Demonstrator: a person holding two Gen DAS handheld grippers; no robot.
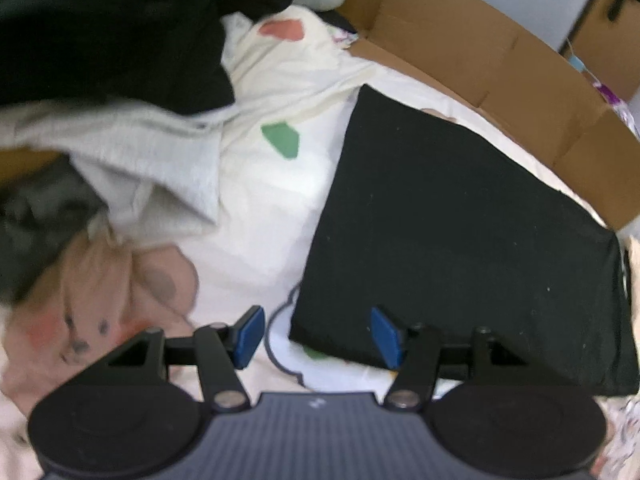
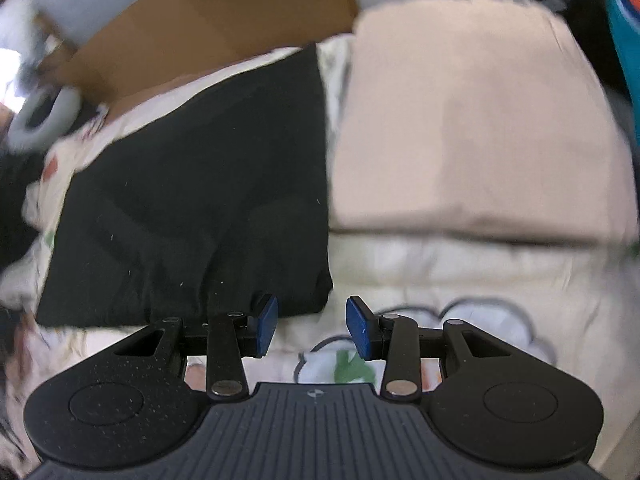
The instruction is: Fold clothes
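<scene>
No readable brand or text anywhere; the only marking is a tiny pale logo on the ribbed grey body of each gripper, too small to make out.

Left wrist view, going left to right: at 9 o'clock there's a messy pile [image 1: 120,140] of unfolded clothes, black on top, grey-white under it, with a pinkish piece showing a cartoon face at 8 o'clock. Middle is the sheet [image 1: 260,200], cream with green and salmon patches and a grey cloud outline. At 3 o'clock lies the black garment [image 1: 460,232], folded flat into a neat rectangle on the sheet. A cardboard box [image 1: 480,52] runs along 1 to 2 o'clock behind it. The left gripper [image 1: 318,336] has its blue pads apart with nothing between them; the near corner of the black garment sits under the right-hand pad.

Right wrist view: same black garment [image 2: 200,200] from 9 to 11 o'clock, cardboard box [image 2: 220,20] at 11, a folded beige garment [image 2: 472,132] at 1 to 2 o'clock just beside the black one. The right gripper [image 2: 312,330] is also parted, empty, hanging over the sheet [image 2: 440,280] by the black garment's corner. It's all pretty blurry.
</scene>
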